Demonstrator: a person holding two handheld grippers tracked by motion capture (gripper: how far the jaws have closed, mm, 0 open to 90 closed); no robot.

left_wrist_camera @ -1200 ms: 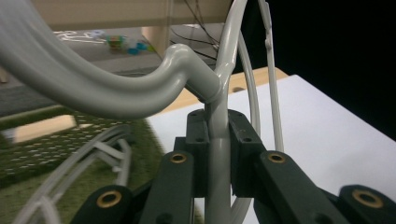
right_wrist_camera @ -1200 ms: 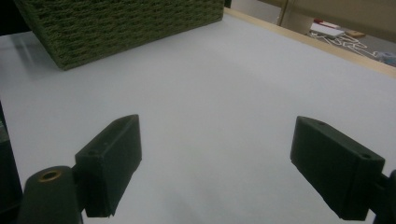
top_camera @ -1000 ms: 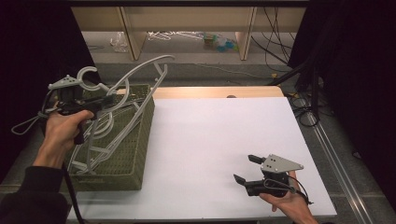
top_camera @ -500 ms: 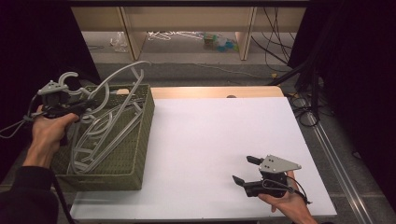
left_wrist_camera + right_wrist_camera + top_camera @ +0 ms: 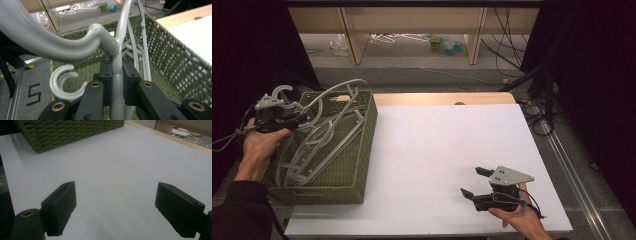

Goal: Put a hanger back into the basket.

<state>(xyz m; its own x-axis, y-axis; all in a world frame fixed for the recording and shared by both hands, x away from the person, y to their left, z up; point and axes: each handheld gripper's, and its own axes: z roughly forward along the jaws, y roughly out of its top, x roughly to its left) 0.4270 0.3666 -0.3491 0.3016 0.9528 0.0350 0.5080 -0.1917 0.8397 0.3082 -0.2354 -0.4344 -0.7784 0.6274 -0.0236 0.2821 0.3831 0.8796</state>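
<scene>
Gripping a grey plastic hanger (image 5: 117,75) by its thin stem, left claw (image 5: 287,119) clamped tight just below the hook's bend, over the near-left corner of the green woven basket (image 5: 362,165). Hanger body tilted across the basket, leaning on several more hangers (image 5: 312,160) piled inside beneath the claw. Judged nearly done: hanger over the basket, not yet let go. Right claw (image 5: 477,182) well apart on the white table (image 5: 437,145), jaws wide and holding nothing. Left to do: lowering, releasing.
</scene>
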